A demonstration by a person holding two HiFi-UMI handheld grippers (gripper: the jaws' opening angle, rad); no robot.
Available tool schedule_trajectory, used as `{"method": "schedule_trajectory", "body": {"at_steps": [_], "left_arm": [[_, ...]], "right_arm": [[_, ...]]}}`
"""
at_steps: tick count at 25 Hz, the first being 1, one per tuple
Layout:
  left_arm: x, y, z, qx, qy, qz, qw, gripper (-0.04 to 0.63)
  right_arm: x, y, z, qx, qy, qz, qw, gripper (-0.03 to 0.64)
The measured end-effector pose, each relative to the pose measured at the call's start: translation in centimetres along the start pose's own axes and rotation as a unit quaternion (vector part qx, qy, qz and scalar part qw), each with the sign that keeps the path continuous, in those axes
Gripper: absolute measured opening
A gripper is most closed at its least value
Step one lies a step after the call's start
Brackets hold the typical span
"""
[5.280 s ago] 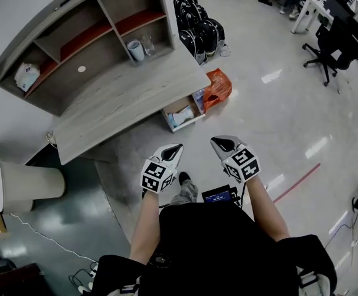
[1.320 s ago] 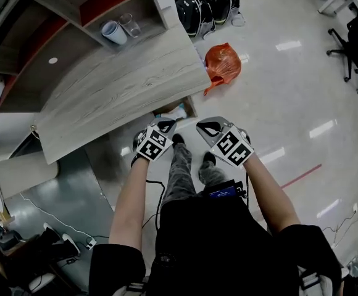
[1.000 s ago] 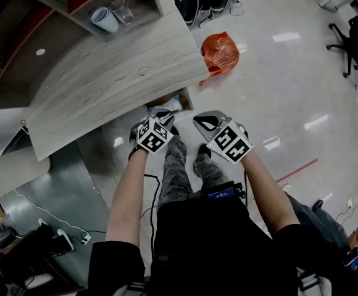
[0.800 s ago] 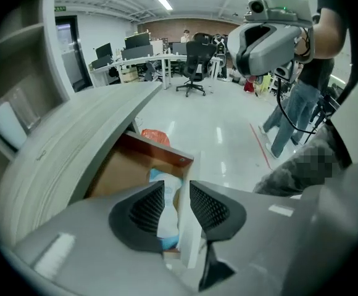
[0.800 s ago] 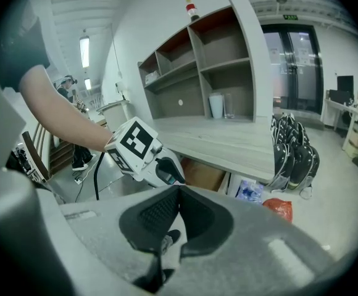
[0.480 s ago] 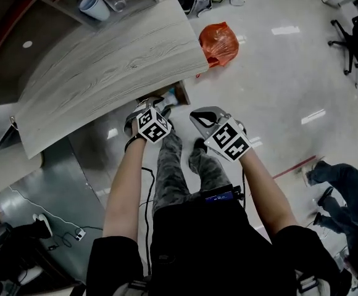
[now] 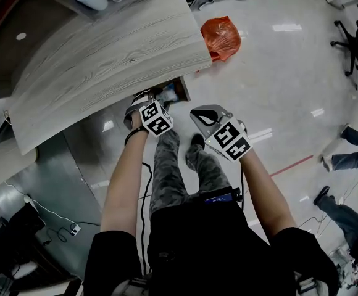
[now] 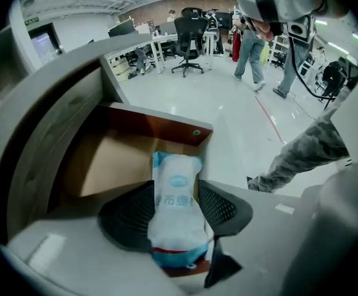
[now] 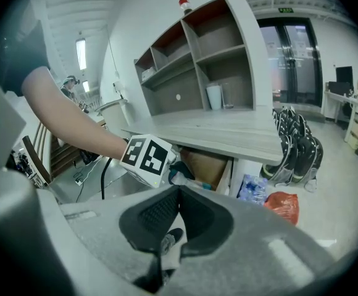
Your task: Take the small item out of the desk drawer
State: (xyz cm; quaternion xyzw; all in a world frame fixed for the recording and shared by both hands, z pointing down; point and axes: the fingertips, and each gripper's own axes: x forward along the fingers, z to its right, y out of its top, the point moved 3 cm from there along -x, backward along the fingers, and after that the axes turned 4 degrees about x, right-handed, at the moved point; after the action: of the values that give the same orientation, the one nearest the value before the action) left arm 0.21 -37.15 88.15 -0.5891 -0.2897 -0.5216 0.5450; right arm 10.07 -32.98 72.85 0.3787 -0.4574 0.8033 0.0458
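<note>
The left tool (image 8: 176, 187) has come down to the open drawer (image 8: 166, 119) under the counter (image 7: 105, 48), and its jaws have just been opening; they stand wide either side of the white packet (image 8: 176, 211) lying there, not yet clamped, so closing seems next. The right tool (image 9: 178, 193) waits aside, jaws together

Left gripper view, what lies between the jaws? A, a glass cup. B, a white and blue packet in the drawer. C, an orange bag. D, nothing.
B: the white and blue packet lies in the drawer between the left gripper's jaws, which have just been opening and stand apart.
</note>
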Motion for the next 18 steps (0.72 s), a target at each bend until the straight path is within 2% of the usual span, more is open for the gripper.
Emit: {"method": "schedule_trajectory", "body": {"at_steps": [6, 18], "left_arm": [[1.3, 0.1, -0.2, 0.013, -0.002, -0.016, 0.9998, 0.232], [2.8, 0.2, 0.0, 0.014, -0.014, -0.024, 0.9995, 0.192]], "right_arm": [[0.2, -0.5, 0.4, 0.005, -0.001, -0.001, 1.000, -0.002], [0.2, -0.9, 1.2, 0.014, -0.006, -0.002, 1.000, -0.002]]}}
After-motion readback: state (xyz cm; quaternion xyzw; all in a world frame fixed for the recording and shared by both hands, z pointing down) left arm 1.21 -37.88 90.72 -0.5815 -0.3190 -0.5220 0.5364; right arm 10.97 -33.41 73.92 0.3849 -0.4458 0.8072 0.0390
